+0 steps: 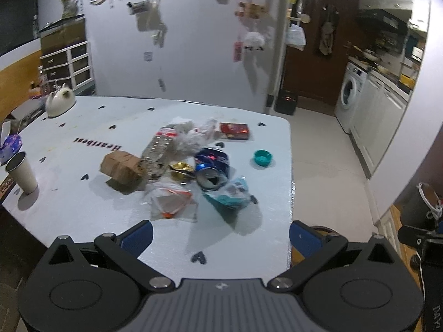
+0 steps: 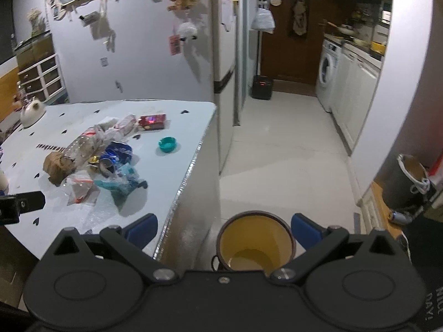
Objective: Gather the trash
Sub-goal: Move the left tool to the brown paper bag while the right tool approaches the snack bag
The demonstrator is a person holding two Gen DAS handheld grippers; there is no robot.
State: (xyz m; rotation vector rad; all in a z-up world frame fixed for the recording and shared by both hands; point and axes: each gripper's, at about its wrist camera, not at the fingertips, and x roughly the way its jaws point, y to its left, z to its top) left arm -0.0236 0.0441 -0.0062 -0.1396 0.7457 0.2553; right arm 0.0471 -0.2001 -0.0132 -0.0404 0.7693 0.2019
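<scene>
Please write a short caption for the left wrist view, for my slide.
Open left gripper facing a table with a trash pile: crushed blue can, plastic bottle, brown paper bag.

Left gripper [image 1: 220, 236] above white surface [image 1: 83, 207], jaws wide apart, empty. Ahead: crushed blue metal can [image 1: 211, 167], clear plastic bottle [image 1: 157, 149], brown cardboard box [image 1: 121, 167], teal round lid [image 1: 263, 157].

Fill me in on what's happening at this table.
A person holds a gripper in each hand, facing a pile of trash on the table. The left gripper and right gripper are both open and empty. A crushed can, plastic bottle, brown paper bag and teal lid lie untouched. A yellow-lined bin waits below the right gripper.
</scene>
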